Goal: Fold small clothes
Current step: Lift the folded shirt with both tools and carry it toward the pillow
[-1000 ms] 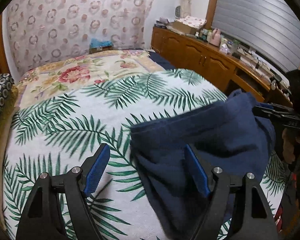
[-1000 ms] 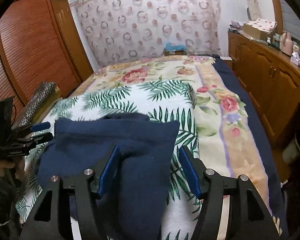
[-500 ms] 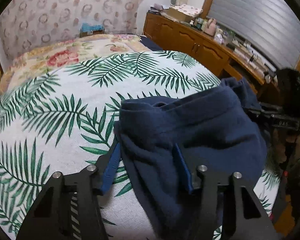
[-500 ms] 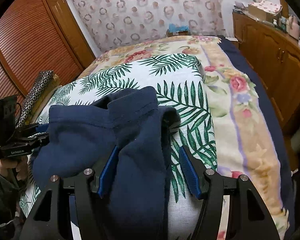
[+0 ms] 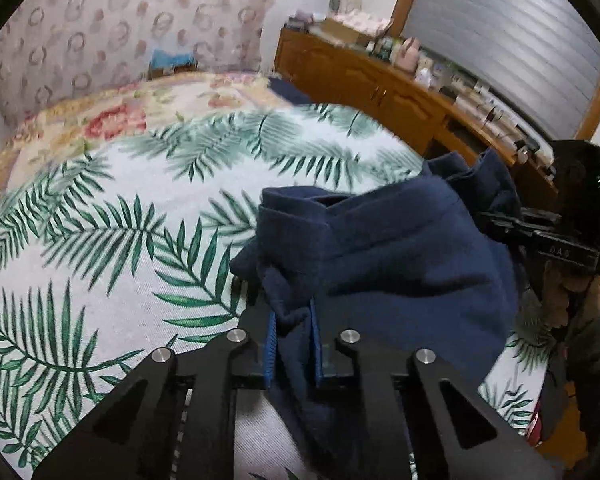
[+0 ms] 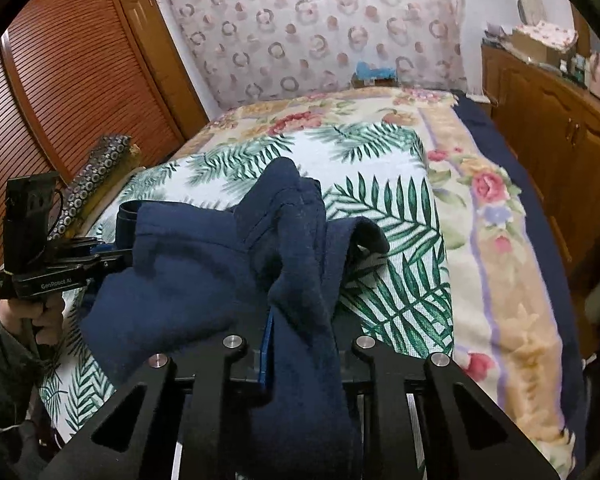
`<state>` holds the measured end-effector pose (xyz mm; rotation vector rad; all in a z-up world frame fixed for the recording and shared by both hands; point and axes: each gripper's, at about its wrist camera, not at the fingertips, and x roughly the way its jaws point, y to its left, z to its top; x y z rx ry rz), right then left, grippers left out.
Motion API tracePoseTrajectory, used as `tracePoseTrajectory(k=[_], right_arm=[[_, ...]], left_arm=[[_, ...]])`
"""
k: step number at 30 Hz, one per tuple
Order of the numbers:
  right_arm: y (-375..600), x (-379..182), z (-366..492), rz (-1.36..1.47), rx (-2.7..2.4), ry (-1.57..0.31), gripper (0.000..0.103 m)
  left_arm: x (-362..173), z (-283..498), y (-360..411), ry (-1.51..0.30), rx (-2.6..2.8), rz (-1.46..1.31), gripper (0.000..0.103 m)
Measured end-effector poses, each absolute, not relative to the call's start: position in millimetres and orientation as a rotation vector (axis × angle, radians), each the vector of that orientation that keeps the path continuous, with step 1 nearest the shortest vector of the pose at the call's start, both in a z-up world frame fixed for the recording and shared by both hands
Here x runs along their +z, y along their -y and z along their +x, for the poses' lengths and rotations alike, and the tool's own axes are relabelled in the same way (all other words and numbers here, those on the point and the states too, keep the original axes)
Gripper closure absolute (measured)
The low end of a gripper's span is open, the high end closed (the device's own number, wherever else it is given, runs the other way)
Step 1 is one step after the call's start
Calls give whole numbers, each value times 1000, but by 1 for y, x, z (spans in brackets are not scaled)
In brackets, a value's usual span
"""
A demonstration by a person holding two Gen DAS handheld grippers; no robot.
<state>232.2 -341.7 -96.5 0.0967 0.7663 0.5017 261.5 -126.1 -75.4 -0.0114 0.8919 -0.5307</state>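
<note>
A navy fleece garment (image 5: 400, 256) lies bunched on the palm-leaf bedspread (image 5: 100, 240), near the bed's near edge where the person stands. The left gripper (image 5: 292, 336) has just been closing, and its blue pads now pinch a fold at the garment's left end. The right gripper (image 6: 300, 344) has likewise just been closing, and its jaws are clamped narrow on a thick gather of the same cloth at the right end; only its left pad shows, the other being buried under fabric. In each wrist view the opposite gripper appears at the far side of the garment, held in a hand (image 6: 46, 316).

The cloth looks soft, thick and limp, with a slightly fuzzy nap. It is probably light, not slippery and in no way fragile, but it will sag and crumple between the two holds instead of keeping a shape. Several layers are already doubled up, and a rolled edge (image 6: 364, 234) stands off the bedspread on the right. A clean fold would likely need holds at matching corners or along one hem, with the fabric drawn taut between them, since a grip on a mid-cloth bunch tends to carry creases into the fold.
</note>
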Motion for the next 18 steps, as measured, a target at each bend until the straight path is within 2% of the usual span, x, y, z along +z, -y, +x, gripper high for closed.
tracePoseTrajectory(k=[11,18], right_arm=[[328,-53,196,50,547,-600,84],[278,-20,202,-16,646,-501,84]], left_arm=[[-7,215,95,-692,-549,-75,91],[26,192,37,-572,-439,-95,91]])
